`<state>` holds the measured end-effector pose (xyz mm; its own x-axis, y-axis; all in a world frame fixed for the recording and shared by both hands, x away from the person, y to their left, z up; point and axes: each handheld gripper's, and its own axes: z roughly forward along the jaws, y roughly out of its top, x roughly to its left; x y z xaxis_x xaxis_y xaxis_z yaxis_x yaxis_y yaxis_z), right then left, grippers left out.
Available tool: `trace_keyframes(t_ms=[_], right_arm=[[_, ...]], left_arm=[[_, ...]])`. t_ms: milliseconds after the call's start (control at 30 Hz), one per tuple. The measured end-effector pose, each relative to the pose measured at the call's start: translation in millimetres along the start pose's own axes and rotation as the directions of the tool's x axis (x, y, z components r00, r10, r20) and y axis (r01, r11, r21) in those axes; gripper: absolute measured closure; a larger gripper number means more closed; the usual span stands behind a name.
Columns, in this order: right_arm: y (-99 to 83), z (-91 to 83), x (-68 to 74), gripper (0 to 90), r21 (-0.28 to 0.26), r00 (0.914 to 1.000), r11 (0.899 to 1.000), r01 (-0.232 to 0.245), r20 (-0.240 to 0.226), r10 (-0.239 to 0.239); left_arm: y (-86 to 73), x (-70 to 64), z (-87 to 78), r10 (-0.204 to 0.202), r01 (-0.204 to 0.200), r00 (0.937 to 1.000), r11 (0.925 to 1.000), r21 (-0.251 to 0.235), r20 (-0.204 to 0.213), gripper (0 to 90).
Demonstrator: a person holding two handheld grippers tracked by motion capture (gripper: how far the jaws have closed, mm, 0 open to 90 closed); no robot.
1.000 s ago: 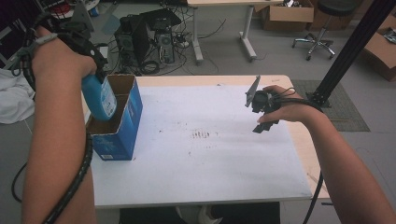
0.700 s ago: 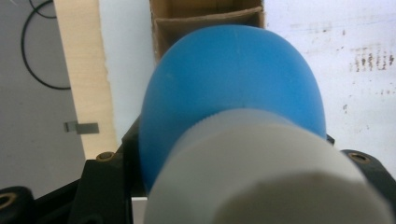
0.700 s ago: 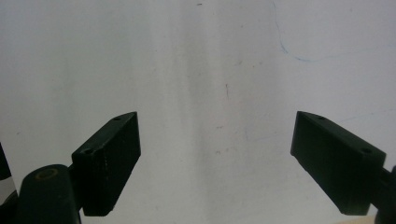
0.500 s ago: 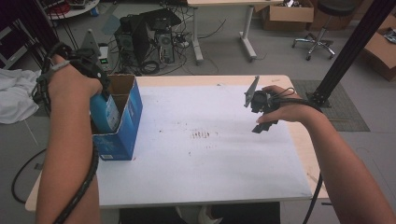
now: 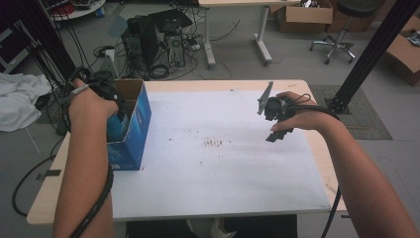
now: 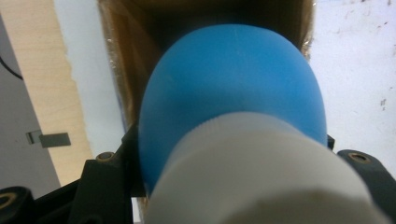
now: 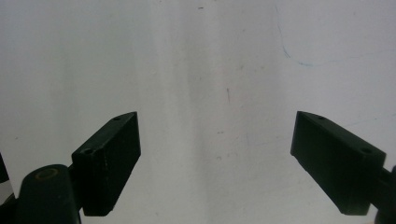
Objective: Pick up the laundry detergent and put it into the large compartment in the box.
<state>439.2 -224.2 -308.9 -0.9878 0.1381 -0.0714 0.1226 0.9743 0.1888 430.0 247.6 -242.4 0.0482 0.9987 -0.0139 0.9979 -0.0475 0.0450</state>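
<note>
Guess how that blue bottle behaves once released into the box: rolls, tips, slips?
The blue bottle looks rounded and smooth, so probably slippery and apt to roll. The cardboard box walls should contain it. Held by the left gripper alone, it seems light.

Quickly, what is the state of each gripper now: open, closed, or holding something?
Left gripper: shut on the blue bottle, lowered into the blue cardboard box.
Right gripper: open, holding nothing, over the white table top.
</note>
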Motion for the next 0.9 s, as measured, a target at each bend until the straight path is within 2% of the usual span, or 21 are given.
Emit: trace_keyframes(t_ms=[333, 733, 800, 900], right_arm=[[2.0, 1.6, -0.1, 15.9, 0.001, 1.0, 1.0, -0.002, -0.002, 0.002], [2.3, 5.8, -0.4, 15.9, -0.002, 1.0, 1.0, 0.001, -0.008, -0.001], [0.6, 6.5, -0.1, 16.0, -0.004, 0.9999, 1.0, -0.008, -0.009, 0.008], [-1.7, 6.3, -0.2, 15.9, 0.003, 0.9999, 1.0, -0.014, -0.009, 0.014]], left_arm=[[1.9, 2.3, 26.8, 0.007, -0.006, 0.9997, 0.9994, 0.033, -0.023, 39.7], [-0.6, 8.2, 49.1, -0.002, 0.001, 1.0, 0.9991, 0.042, 0.007, 39.8], [-1.1, 8.4, 48.7, -0.006, 0.006, 0.9999, 0.9997, 0.025, 0.009, 39.8], [-1.7, 8.2, 49.3, -0.003, 0.003, 1.0, 0.9995, 0.031, 0.008, 39.8]])
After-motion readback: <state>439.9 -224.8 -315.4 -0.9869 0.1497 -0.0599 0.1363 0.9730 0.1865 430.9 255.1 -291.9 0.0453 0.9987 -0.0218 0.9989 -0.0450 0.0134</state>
